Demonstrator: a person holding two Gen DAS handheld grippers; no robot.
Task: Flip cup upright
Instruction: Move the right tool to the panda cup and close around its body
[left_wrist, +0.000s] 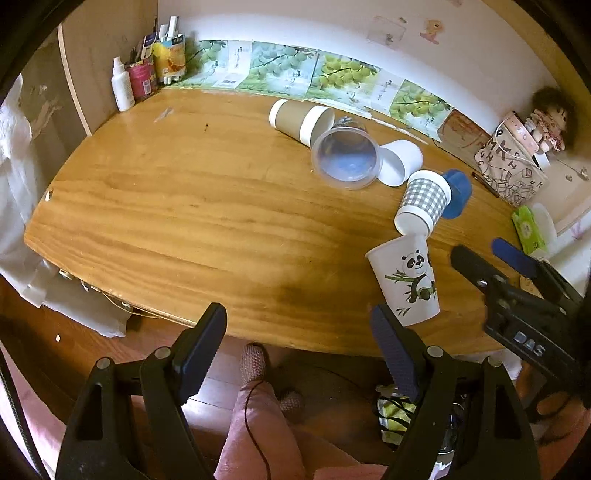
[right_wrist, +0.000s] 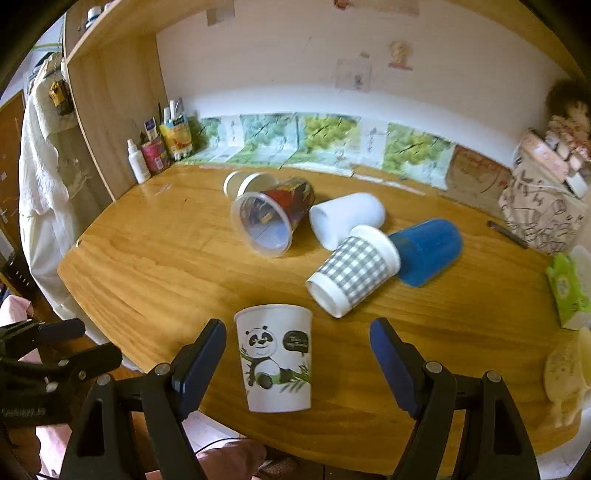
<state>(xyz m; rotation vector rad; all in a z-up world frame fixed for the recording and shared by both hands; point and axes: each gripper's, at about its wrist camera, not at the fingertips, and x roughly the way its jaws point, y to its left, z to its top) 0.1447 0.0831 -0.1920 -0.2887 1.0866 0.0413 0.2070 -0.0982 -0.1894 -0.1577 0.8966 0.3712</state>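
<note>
A white panda cup (right_wrist: 275, 358) stands upright near the table's front edge; it also shows in the left wrist view (left_wrist: 406, 278). My right gripper (right_wrist: 297, 360) is open, its fingers either side of the panda cup without touching it. My left gripper (left_wrist: 299, 354) is open and empty, below the table's front edge, left of the cup. Further back several cups lie on their sides: a grey checked cup (right_wrist: 352, 271), a blue cup (right_wrist: 428, 251), a white cup (right_wrist: 345, 218), a clear printed cup (right_wrist: 271, 221) and a brown sleeved cup (left_wrist: 301, 122).
The wooden table (right_wrist: 147, 266) has bottles and cans (right_wrist: 159, 151) at the back left corner. A patterned bag (right_wrist: 543, 206) and a green tissue pack (right_wrist: 565, 291) sit at the right. A pen (right_wrist: 508, 234) lies near the bag.
</note>
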